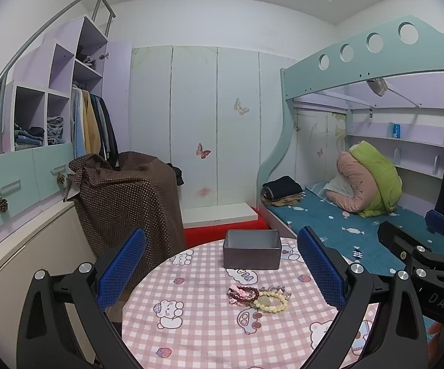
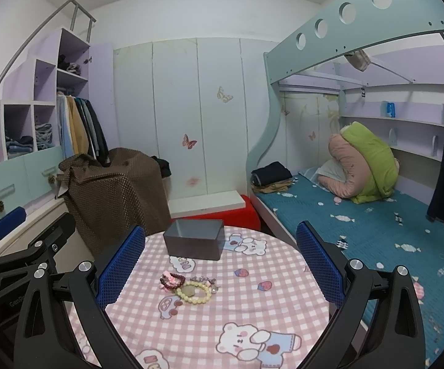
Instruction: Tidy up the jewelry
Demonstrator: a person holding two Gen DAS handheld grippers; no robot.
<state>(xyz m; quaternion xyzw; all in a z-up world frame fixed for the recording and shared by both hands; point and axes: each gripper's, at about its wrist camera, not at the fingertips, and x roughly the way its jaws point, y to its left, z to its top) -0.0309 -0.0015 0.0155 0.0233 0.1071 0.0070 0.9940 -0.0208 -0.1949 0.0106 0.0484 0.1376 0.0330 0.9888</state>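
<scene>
Both claws hang spread wide and empty over the round counter (image 1: 209, 332), the left claw (image 1: 222, 276) and right claw (image 2: 220, 272) each framing the bracelets (image 1: 257, 296) heaped at frame centre. Just behind them sits the open grey box (image 1: 252, 253), mouth up, likely waiting to receive them; nothing looks sorted yet.

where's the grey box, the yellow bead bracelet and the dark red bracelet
grey box (image 1: 252, 256): left wrist view, on its front wall
yellow bead bracelet (image 1: 280, 297): left wrist view, on its right-hand beads
dark red bracelet (image 2: 169, 281): right wrist view, on its near beads
</scene>
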